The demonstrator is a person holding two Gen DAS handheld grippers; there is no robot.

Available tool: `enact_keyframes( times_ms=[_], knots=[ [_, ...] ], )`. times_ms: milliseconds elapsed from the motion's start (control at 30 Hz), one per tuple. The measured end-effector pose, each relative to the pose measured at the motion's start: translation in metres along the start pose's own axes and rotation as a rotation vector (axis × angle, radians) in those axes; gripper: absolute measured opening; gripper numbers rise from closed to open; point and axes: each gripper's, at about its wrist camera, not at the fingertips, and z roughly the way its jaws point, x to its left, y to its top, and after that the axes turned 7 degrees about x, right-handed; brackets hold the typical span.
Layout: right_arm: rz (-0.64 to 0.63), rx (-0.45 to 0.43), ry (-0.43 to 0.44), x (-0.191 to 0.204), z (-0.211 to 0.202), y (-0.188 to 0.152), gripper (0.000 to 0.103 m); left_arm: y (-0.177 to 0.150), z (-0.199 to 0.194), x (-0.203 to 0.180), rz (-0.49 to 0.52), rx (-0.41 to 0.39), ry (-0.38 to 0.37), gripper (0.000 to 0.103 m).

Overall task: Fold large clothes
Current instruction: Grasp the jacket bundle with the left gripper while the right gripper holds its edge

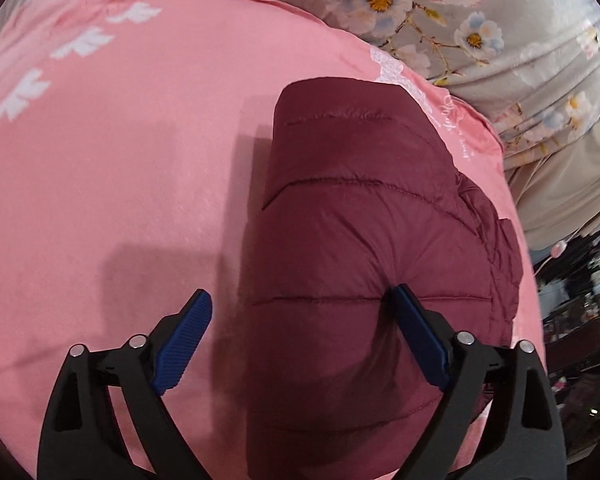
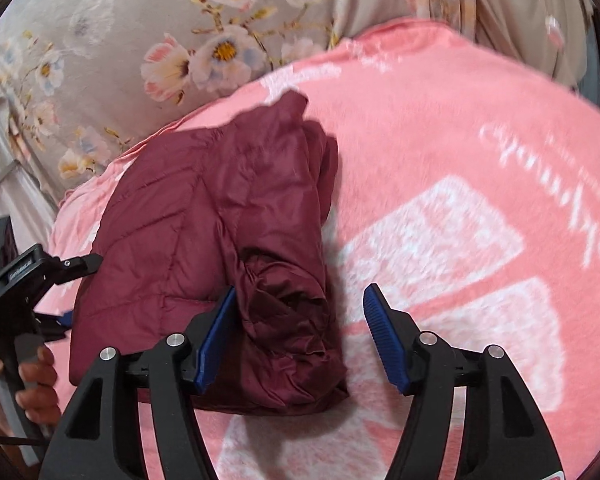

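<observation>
The jacket (image 1: 364, 240) lies folded on the pink blanket (image 1: 120, 160). Both the left gripper (image 1: 300, 312) and the right gripper (image 2: 300, 304) have their fingers open, gripping nothing. Judging by the puffy bundle, press it flat and square the loose right edge.

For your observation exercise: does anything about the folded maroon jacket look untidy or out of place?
Mostly neat, but the maroon jacket has a crumpled wad of fabric bulging along its right side, not lying flat like the smooth quilted top. Both grippers are open.
</observation>
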Motion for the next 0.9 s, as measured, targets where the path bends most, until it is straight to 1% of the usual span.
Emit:
enact_keyframes(
  times_ms=[33,100,200,300,333,367,400,433,467,500,533,567,600,633,667,733,800,900],
  knots=[
    [0.014,0.009,0.011,-0.002,0.004,-0.001,0.066,-0.001,0.004,0.001,-0.008,0.013,-0.031,0.093],
    [0.043,0.03,0.041,-0.005,0.012,-0.001,0.067,-0.004,0.015,0.006,-0.037,0.061,-0.117,0.093],
    [0.083,0.054,0.084,-0.01,0.021,-0.003,0.07,-0.007,0.028,0.012,-0.082,0.093,-0.181,0.097],
    [0.084,0.059,0.099,-0.009,0.026,-0.002,0.072,-0.009,0.038,0.016,-0.117,0.135,-0.264,0.097],
    [0.08,0.063,0.101,-0.007,0.028,-0.001,0.072,-0.009,0.04,0.014,-0.112,0.154,-0.291,0.095],
    [0.079,0.068,0.105,-0.007,0.028,0.0,0.07,-0.008,0.04,0.013,-0.104,0.16,-0.297,0.094],
    [0.076,0.076,0.117,-0.005,0.031,0.002,0.065,-0.008,0.038,0.009,-0.084,0.158,-0.286,0.092],
    [0.078,0.086,0.136,-0.004,0.033,0.004,0.058,-0.007,0.037,0.005,-0.066,0.155,-0.277,0.089],
    [0.085,0.091,0.149,-0.002,0.034,0.005,0.055,-0.006,0.036,0.002,-0.052,0.151,-0.27,0.084],
    [0.086,0.093,0.158,-0.001,0.034,0.006,0.048,-0.006,0.033,-0.001,-0.038,0.144,-0.266,0.081],
    [0.076,0.087,0.154,0.003,0.032,0.006,0.038,-0.005,0.031,-0.003,-0.026,0.139,-0.266,0.073],
    [0.056,0.072,0.147,0.008,0.028,0.006,0.033,-0.004,0.027,-0.005,-0.015,0.131,-0.269,0.064],
    [0.041,0.058,0.142,0.013,0.022,0.007,0.024,-0.003,0.023,-0.007,0.002,0.123,-0.274,0.059],
    [0.029,0.045,0.141,0.019,0.017,0.007,0.02,-0.002,0.019,-0.01,0.019,0.116,-0.278,0.05],
    [0.018,0.032,0.139,0.024,0.012,0.007,0.019,-0.002,0.011,-0.015,0.047,0.101,-0.281,0.043],
    [-0.029,-0.018,0.128,0.042,-0.007,0.008,0.016,-0.001,-0.004,-0.023,0.095,0.071,-0.281,0.036],
    [-0.075,-0.074,0.121,0.059,-0.028,0.009,0.015,-0.002,-0.024,-0.029,0.139,0.027,-0.283,0.033],
    [-0.139,-0.172,0.122,0.087,-0.063,0.011,0.015,0.0,-0.063,-0.031,0.194,-0.045,-0.32,0.032]
  ],
)
